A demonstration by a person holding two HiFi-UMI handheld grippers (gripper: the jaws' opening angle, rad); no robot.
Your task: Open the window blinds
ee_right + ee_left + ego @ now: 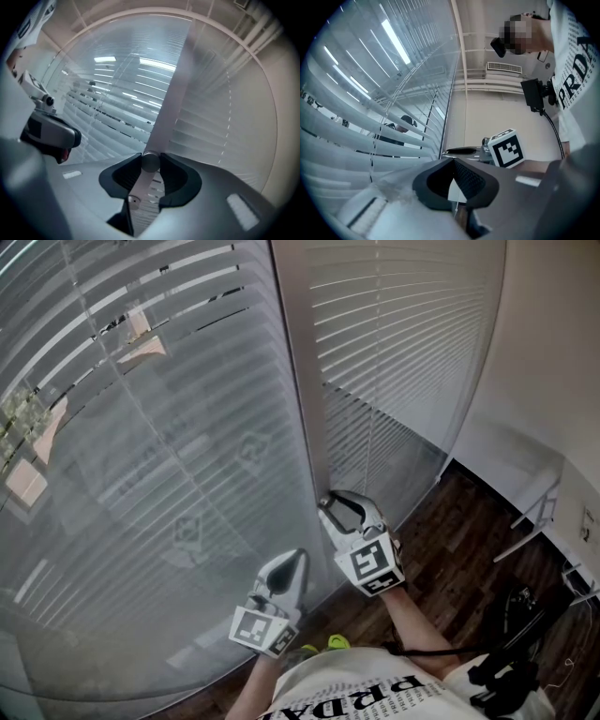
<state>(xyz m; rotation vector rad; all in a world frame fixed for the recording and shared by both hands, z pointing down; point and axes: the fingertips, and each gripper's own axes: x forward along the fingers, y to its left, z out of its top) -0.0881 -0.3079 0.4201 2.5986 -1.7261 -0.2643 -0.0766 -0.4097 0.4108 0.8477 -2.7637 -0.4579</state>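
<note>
Blinds [169, 474] lowered, straight ahead of both tongs. Wand [149, 163] clamped between the right gripper [151, 168] jaws, long axis running back along them. Left gripper [454, 174] pinched narrow on thin cord [455, 206], beside and behind right. Judgement: right gripper twists next.

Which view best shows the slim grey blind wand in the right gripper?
The right gripper view: the slim grey cylindrical wand stands between the right gripper's jaws, which are closed on it. The head view shows that gripper from behind, near the white window blinds, but no wand. The left gripper view shows only its marker cube.
</note>
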